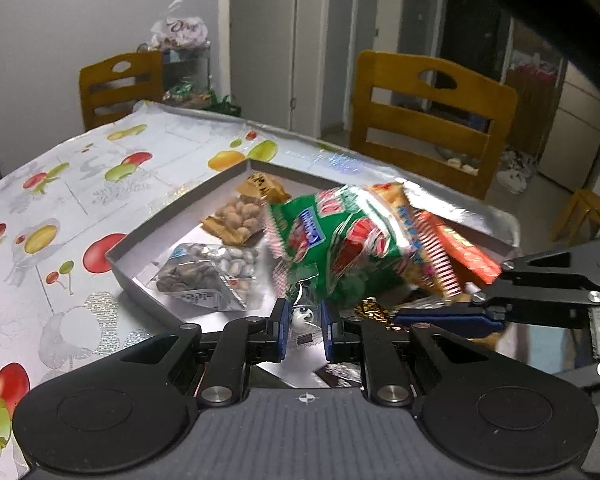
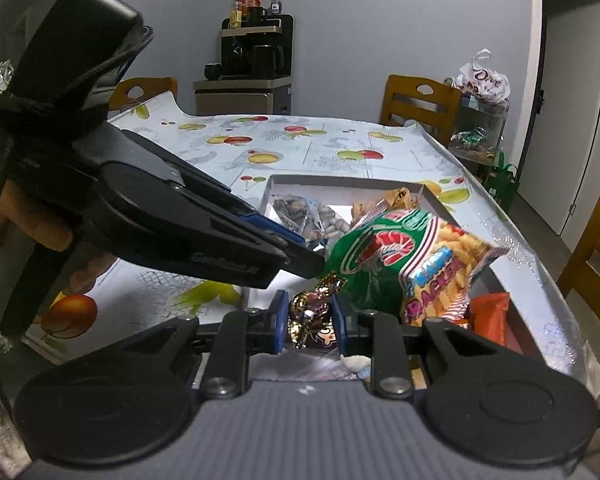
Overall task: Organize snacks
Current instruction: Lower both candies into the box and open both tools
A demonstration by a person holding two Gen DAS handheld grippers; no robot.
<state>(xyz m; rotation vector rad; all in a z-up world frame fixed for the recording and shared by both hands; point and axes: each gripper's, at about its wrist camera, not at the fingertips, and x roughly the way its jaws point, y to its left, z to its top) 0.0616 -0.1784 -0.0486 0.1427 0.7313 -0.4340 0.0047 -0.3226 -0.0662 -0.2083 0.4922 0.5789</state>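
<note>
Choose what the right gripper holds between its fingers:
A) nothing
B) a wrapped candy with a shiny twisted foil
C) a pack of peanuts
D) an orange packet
B: in the right wrist view the right gripper is shut on the wrapped candy, its foil twists sticking out above and below the blue pads.

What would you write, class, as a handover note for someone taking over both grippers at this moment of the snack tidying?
Left gripper: shut on the green prawn-cracker bag, held over the shallow grey cardboard tray.
Right gripper: shut on a gold-and-brown foil-wrapped sweet.
Already in the tray: clear nut packets, orange packet.
Left to do: set down the bag and the sweet.
</note>
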